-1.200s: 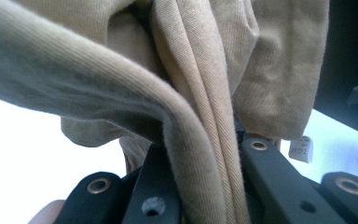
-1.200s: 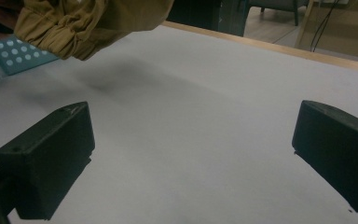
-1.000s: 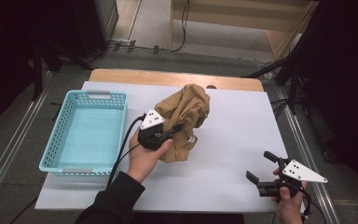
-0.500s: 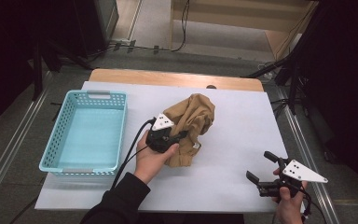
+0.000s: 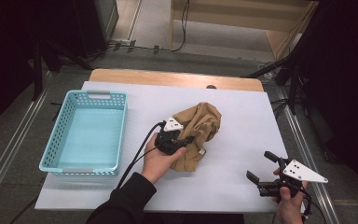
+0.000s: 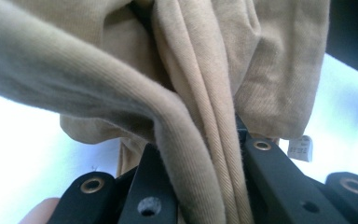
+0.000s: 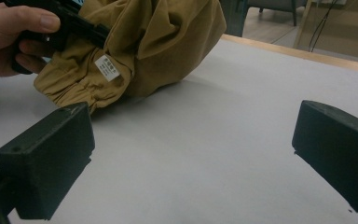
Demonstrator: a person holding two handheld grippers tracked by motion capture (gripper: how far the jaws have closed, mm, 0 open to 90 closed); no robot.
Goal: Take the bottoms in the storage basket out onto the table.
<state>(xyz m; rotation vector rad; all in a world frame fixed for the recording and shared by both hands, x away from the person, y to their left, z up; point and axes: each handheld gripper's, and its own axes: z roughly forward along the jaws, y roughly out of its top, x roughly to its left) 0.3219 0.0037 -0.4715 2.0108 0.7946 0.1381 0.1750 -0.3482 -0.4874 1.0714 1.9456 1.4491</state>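
While one tan cloth (image 5: 199, 133) lies bunched up in the middle of the high view, on the white table (image 5: 242, 107), the left gripper (image 5: 186, 140) has hold of it. Its two black jaws pinch a thick fold of the cloth between them, and the left gripper view shows the fold running right down into the gap. The jaws have just been opening a little, yet the cloth is pressed between them. One small white tag (image 7: 107, 66) hangs from the cloth's edge.

One left hand (image 5: 161, 158) comes up from the bottom middle of the high view, in a dark sleeve (image 5: 123, 200). It wraps around the gripper's body and points it up and to the right, into the cloth. One black cable (image 5: 137, 151) trails back from it toward the bottom of the frame.

One right gripper (image 5: 262, 167) sits at the lower right of the high view, well apart from the cloth. Its two jaws stand wide apart with nothing between them, just bare table. The right hand (image 5: 289, 200) holds it from below, near the table's bottom edge, with the jaws pointing to the upper left.

One light blue basket (image 5: 56, 154) with holes in its walls stands at the left of the high view, just beside the cable.
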